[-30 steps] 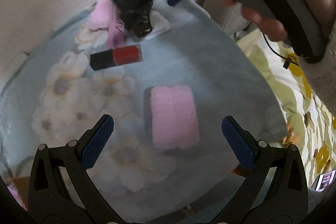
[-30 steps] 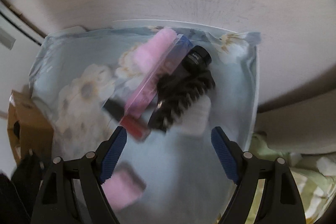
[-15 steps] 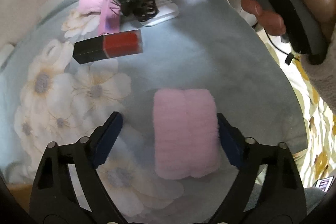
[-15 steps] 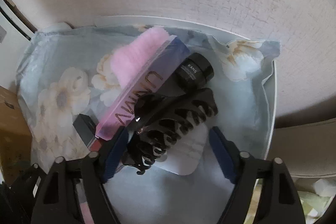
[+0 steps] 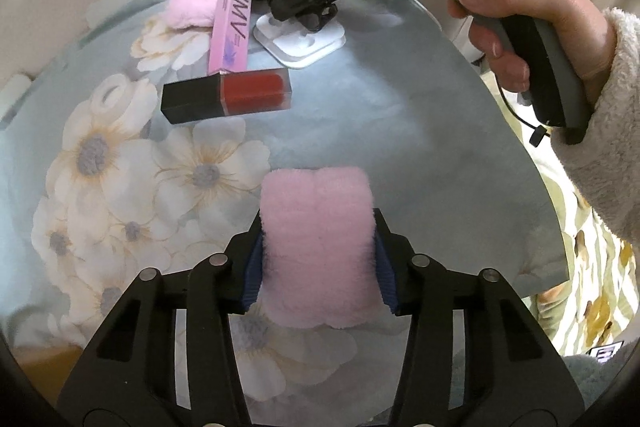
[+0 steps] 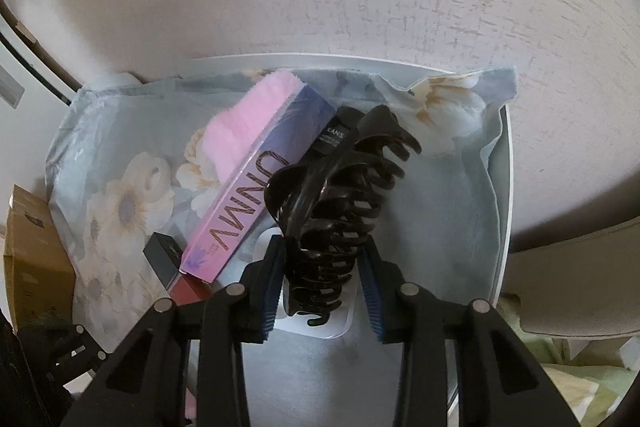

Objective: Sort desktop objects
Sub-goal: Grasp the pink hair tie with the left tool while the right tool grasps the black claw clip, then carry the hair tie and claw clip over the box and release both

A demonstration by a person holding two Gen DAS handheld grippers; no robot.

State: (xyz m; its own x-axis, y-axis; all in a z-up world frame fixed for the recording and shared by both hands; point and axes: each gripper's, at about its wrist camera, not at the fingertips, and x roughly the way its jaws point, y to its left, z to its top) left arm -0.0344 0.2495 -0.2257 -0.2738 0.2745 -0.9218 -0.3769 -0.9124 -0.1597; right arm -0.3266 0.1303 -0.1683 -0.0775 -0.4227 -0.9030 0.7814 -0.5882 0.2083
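On my left, my left claw point(image 5: 318, 259) has just been closing, and its 2 blue pads now press the sides of the fluffy pink roll point(image 5: 318, 247), which lies on the floral cloth point(image 5: 400, 131). Further over, the red lip gloss point(image 5: 228, 99) and the pink carton point(image 5: 234, 23) lie untouched. On my right, my right claw point(image 6: 322, 281) has likewise been narrowing around the black hair clip point(image 6: 336, 211), pads at its flanks, the clip over a white tray point(image 6: 340, 327). I judge this the grasping step of the sort; next, both lifts need straight, gentle rises so nothing snags.
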